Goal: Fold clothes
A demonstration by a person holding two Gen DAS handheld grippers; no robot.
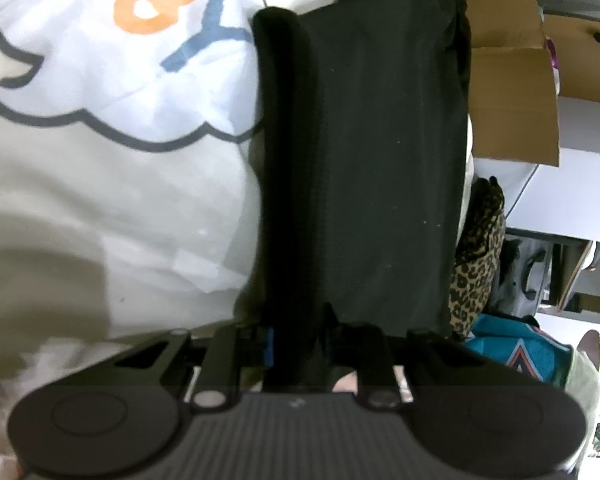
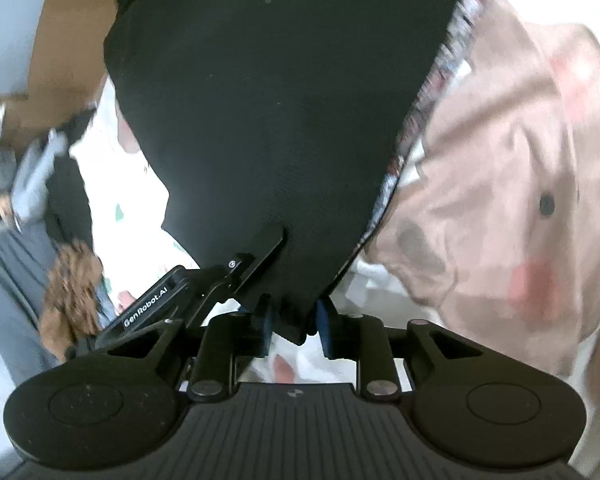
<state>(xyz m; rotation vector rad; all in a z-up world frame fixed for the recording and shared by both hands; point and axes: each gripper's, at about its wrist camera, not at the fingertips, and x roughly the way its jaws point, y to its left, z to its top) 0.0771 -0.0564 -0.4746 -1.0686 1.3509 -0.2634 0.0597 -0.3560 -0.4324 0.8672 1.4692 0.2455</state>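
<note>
Hanging lengthwise from both jaws: black garment (image 2: 276, 112).

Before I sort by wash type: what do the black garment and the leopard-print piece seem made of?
Black garment: looks like a matte knit, maybe cotton jersey; it hangs limp and shows pale lint specks. Leopard-print piece: thin printed fabric, possibly synthetic; too little shows to tell.

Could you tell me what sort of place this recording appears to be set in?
Probably a cluttered storage or work room used for sorting laundry: brown cardboard boxes, a leopard-print garment among heaped clothes, and a cream printed T-shirt.
</note>
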